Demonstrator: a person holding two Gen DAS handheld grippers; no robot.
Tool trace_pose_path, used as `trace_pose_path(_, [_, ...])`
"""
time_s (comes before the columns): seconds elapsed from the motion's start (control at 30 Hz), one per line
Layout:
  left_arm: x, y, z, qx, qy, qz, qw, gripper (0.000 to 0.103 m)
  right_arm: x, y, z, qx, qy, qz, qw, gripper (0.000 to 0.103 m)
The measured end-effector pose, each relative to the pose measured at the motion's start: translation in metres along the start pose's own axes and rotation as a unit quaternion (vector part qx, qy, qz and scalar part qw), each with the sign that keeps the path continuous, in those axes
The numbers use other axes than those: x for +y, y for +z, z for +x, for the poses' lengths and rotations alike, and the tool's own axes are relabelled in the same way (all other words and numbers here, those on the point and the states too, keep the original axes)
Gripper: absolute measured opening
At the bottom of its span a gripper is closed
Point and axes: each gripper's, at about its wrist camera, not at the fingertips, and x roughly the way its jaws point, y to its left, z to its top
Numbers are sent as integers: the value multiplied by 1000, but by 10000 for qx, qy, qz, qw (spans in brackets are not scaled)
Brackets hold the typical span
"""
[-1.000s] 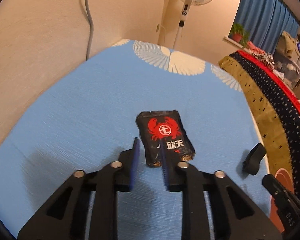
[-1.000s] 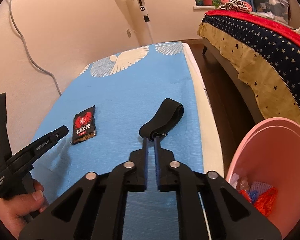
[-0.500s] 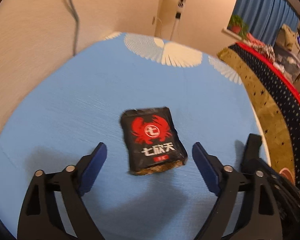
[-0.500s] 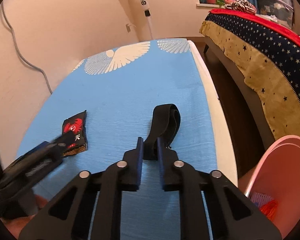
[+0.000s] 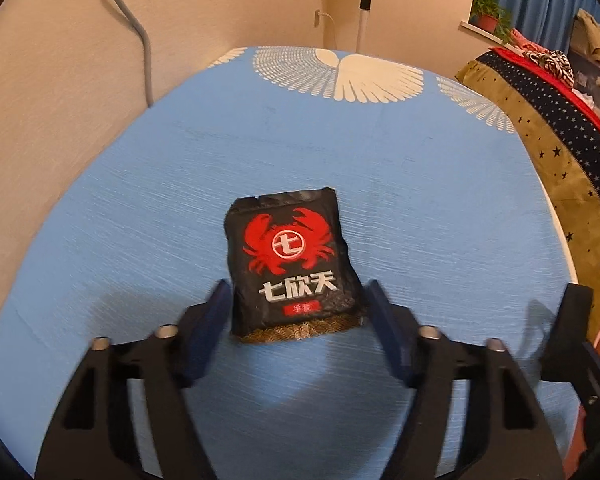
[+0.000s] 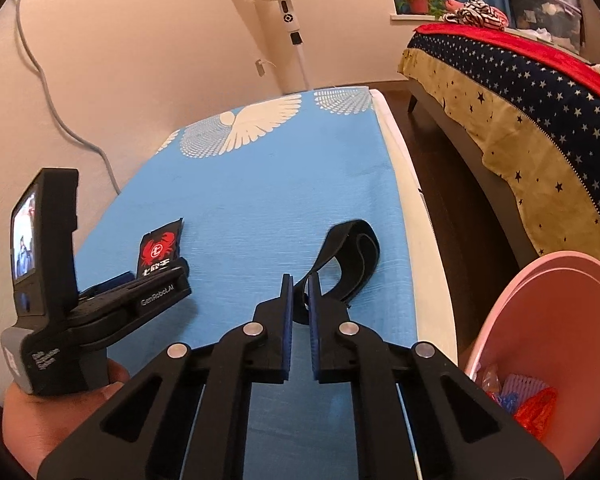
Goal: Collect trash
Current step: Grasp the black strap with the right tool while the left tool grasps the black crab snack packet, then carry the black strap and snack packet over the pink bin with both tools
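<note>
Black crab-print wrapper [image 5: 289, 268] lying flat on the blue bench [image 5: 420, 208], near end between the fingers of the left claw [image 5: 295, 312] — jaws just closing in, pads not yet pressing. Best squeezed low across its width, then carried to the pink bin [image 6: 580, 320]. Right claw [image 6: 299, 304] nipped onto the black strap [image 6: 352, 256] — kept still.

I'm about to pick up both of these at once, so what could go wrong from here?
1. The left gripper, its jaws just closing, straddles only the near end of the flat black crab packet; it may slip or buckle.
2. The right gripper pinches one end of the black strap; its loop could drag, missing the pink bin.
</note>
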Motion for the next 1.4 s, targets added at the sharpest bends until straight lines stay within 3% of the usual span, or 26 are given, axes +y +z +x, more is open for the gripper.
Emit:
trace_pose_path(0.17, [3, -3, -5, -54, -78, 59, 9999, 54, 2, -2, -12, -39, 14, -76, 10000, 7])
trace_pose_path(0.47, [11, -14, -21, -218, -290, 107, 9993, 51, 4, -6, -41, -139, 67, -173, 9997, 7])
trace_pose_path(0.67, [14, -22, -58, -823, -483, 122, 9954, 51, 0, -8, -65, -266, 59, -213, 9994, 7])
trace_pose_path(0.9, [14, -37, -101, -1229, -688, 308, 9896, 51, -5, -13, -98, -436, -5, -291, 9986, 7])
trace_pose_path(1.4, [6, -85, -188, -1682, -1042, 650, 9781, 52, -17, -28, -173, -756, -93, -401, 9963, 7])
